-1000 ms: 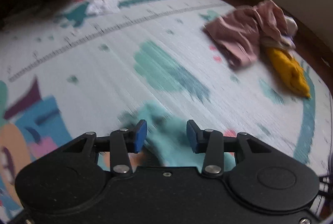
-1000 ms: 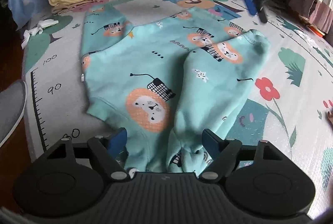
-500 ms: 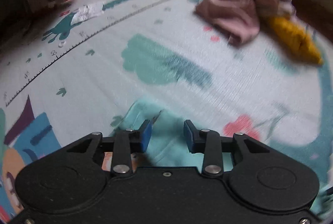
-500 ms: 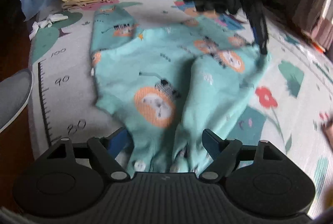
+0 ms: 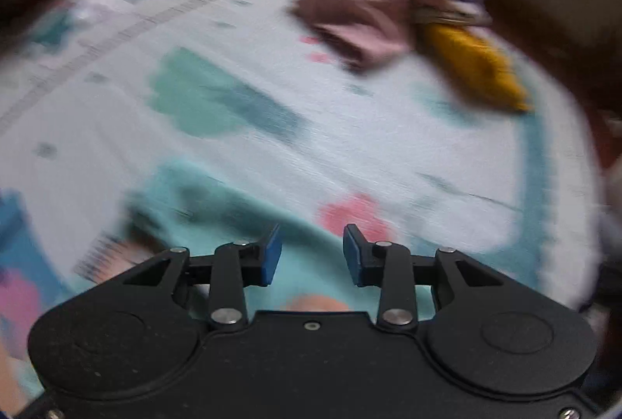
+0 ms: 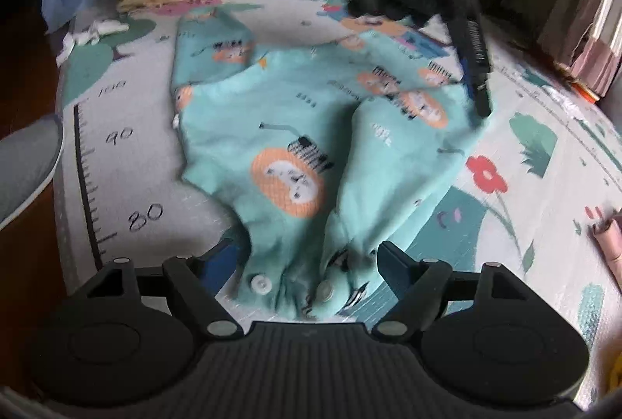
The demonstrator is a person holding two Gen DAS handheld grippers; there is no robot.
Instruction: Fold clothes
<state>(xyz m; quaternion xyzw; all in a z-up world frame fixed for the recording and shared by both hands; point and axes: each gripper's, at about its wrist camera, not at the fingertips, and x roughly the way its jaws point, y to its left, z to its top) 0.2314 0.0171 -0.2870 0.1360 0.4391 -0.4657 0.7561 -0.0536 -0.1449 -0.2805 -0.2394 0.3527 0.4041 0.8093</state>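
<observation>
Teal garment hem lies between the wide-open right hand-held gripper, bare mat alongside.

Teal lion-print garment, orange faces

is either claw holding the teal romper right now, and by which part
Neither grip is confirmed. The right claw stands open around the teal romper's snap-button end. The left claw hangs open over its far edge.

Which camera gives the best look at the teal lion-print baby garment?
The right wrist view: the teal lion-print baby garment lies spread across the mat there, almost whole. The left wrist view shows only a blurred patch of it near the tool.
</observation>
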